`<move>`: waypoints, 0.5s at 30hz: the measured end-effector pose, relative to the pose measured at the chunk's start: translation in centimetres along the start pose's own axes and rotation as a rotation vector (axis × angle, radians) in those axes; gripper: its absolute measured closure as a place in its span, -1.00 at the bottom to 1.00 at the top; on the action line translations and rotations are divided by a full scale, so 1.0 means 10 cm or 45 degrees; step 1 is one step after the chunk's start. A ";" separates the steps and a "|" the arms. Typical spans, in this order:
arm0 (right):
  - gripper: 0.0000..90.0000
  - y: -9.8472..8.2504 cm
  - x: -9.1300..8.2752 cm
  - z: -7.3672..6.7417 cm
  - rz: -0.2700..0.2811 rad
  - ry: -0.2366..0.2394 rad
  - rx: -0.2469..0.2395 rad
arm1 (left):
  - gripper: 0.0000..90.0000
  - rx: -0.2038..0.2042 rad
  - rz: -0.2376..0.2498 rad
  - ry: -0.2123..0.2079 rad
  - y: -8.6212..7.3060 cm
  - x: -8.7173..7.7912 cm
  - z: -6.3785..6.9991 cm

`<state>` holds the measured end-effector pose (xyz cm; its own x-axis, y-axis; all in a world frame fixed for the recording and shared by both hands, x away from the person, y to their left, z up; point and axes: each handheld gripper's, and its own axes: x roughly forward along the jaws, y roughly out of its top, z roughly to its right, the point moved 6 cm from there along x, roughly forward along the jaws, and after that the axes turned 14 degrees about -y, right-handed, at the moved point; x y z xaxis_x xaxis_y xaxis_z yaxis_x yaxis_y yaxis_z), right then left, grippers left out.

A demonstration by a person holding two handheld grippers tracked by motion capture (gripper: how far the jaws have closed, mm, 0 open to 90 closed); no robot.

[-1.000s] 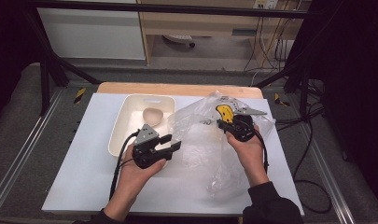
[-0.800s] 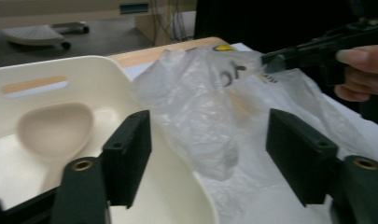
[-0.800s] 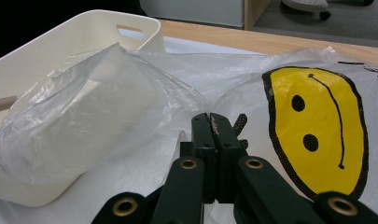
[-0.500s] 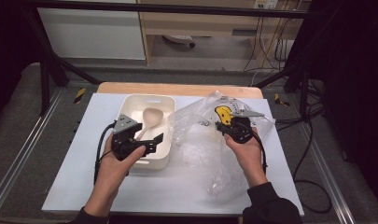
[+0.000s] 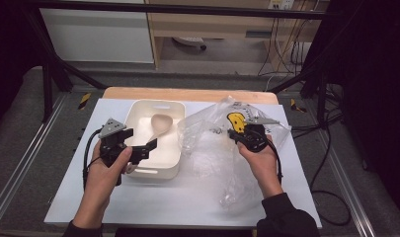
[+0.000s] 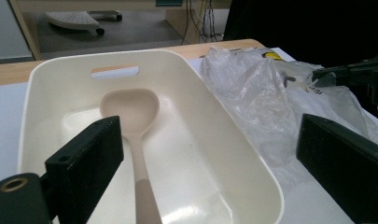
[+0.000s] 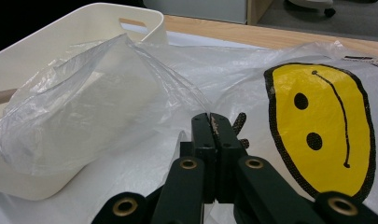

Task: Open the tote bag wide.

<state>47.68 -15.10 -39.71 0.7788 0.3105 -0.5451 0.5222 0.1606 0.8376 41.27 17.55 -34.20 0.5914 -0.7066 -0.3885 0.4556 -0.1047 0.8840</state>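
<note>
yellow smiley face printed on plastic bag [image 7: 270, 70].

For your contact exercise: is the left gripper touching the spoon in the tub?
Apart. The left gripper view shows the left gripper open, clear of the spoon.

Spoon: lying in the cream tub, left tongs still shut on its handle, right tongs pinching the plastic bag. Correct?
Not quite. The left tongs have just opened; the left gripper view shows the spoon lying free in the tub. The right tongs do pinch the bag.
</note>
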 end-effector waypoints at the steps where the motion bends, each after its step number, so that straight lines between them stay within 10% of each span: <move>1: 1.00 0.00 0.00 0.00 -0.001 0.001 0.001 | -0.84 -0.001 0.000 0.005 0.00 -0.01 -0.01; 15: 1.00 -0.01 0.00 0.00 -0.005 0.009 -0.004 | -0.81 -0.013 -0.012 0.042 -0.08 -0.11 -0.16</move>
<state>47.64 -15.09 -39.76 0.7742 0.3169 -0.5479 0.5240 0.1645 0.8357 41.34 19.56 -34.87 0.6088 -0.6820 -0.4053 0.4676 -0.1042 0.8778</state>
